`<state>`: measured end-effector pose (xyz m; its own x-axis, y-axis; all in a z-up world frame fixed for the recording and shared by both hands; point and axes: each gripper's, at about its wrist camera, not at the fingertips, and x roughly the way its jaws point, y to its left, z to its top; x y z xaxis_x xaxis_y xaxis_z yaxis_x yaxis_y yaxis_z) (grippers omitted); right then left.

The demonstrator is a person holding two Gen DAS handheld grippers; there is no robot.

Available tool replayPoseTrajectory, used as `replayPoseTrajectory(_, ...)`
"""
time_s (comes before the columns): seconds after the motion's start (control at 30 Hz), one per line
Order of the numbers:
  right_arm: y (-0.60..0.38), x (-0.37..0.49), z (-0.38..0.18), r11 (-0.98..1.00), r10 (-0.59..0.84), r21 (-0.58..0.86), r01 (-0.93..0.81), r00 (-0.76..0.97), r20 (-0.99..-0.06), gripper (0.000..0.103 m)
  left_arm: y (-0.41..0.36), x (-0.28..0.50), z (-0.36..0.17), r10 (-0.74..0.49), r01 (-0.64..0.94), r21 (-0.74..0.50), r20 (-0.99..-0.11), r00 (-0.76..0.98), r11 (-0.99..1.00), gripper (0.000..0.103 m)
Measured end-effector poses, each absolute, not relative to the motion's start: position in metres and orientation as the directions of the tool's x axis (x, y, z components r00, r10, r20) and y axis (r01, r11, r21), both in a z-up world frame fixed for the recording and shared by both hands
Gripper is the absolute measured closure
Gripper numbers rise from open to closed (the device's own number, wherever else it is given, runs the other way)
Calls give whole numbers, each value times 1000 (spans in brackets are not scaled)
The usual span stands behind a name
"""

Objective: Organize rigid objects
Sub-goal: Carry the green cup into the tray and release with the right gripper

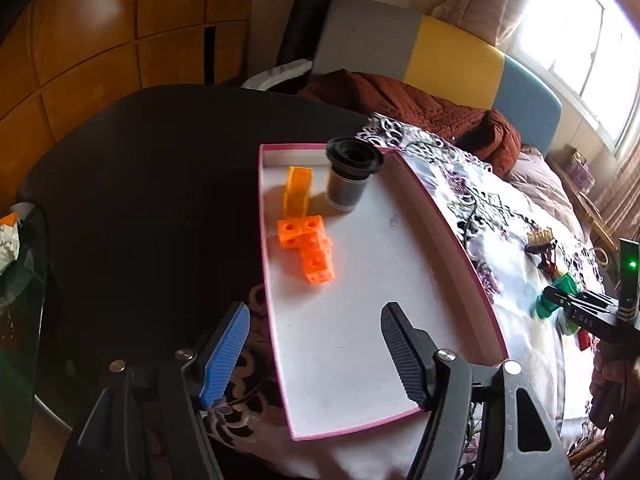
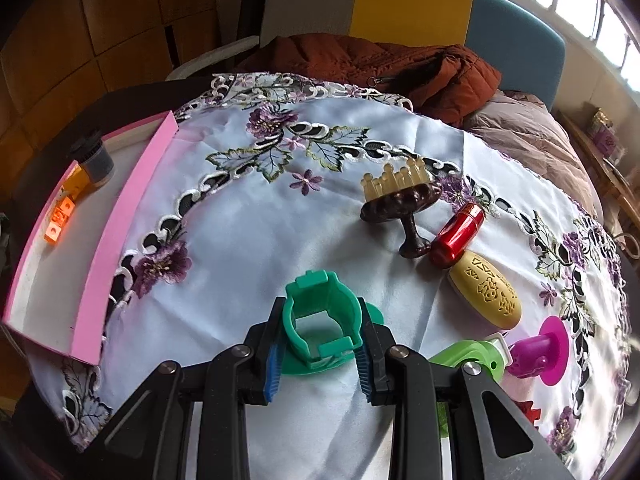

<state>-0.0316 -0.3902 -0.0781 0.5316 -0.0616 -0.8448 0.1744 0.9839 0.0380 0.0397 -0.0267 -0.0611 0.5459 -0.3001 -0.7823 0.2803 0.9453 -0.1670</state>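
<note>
While clamped on the green holder (image 2: 320, 320), right gripper (image 2: 318, 354); left gripper (image 1: 316, 354) spread over the pink-rimmed tray (image 1: 440, 216)

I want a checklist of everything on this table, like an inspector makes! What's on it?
Surface: embroidered floral tablecloth over a dark table.
Job's things: pink tray holds orange blocks and a dark jar. On the cloth lie a brown comb, red cylinder, yellow carved piece, purple piece and light-green piece.
Clutter: nothing seen.
Grippers: left gripper open above the tray; right gripper shut on the green plastic piece.
Cables: nothing seen.
Surroundings: rust jacket, colour-block headboard, window.
</note>
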Motion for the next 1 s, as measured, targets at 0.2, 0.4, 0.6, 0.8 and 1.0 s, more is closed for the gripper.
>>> replayPoseTrajectory(0.2, -343, -25, -39, 993, 31, 96, 72, 614, -789, 72, -5, 46, -64, -297, 235, -196, -781, 550, 952, 35)
replayPoseTrajectory(0.4, -269, 7, -14, 982, 186, 151, -109, 643, -743, 72, 5, 47, -62, -304, 224, -213, -770, 561, 951, 35)
replayPoseTrajectory(0.6, -208, 46, -25, 966, 245, 140, -216, 603, -760, 72, 16, 50, -66, -299, 203, -221, -775, 557, 954, 35)
replayPoseTrajectory(0.8, -186, 75, -38, 964, 256, 166, -206, 571, -780, 72, 28, 54, -72, -297, 178, -238, -779, 552, 955, 35)
replayPoseTrajectory(1.0, -169, 107, -63, 975, 206, 130, -178, 525, -826, 72, 29, 56, -77, -287, 174, -228, -786, 547, 958, 35)
